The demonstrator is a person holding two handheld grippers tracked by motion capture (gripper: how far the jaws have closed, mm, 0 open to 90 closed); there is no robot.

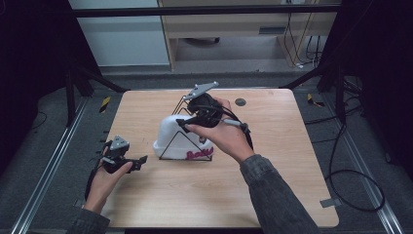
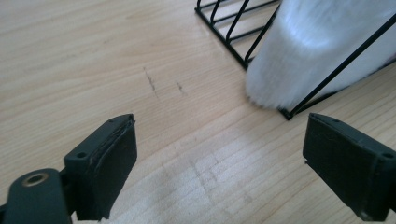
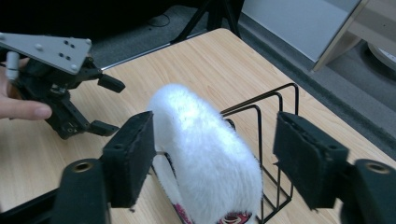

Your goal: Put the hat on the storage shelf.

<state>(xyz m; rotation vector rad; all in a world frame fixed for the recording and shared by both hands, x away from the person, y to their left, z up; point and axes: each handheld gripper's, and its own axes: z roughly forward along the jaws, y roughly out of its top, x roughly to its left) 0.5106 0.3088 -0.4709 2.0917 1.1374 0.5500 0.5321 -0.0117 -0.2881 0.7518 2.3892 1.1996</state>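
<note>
Wooden table (image 1: 160, 195); grey round disc (image 1: 240, 102) near far edge.

The white fluffy cap (image 1: 178, 135) carries red script lettering along its lower edge, seen in the high view at its front right near the black wire rack (image 1: 195, 157). The word is too small and blurred to spell out. In the right gripper view a bit of the same red marking shows at the bottom of the cap (image 3: 232, 218), cut off by the frame. No other writing can be read.
</note>
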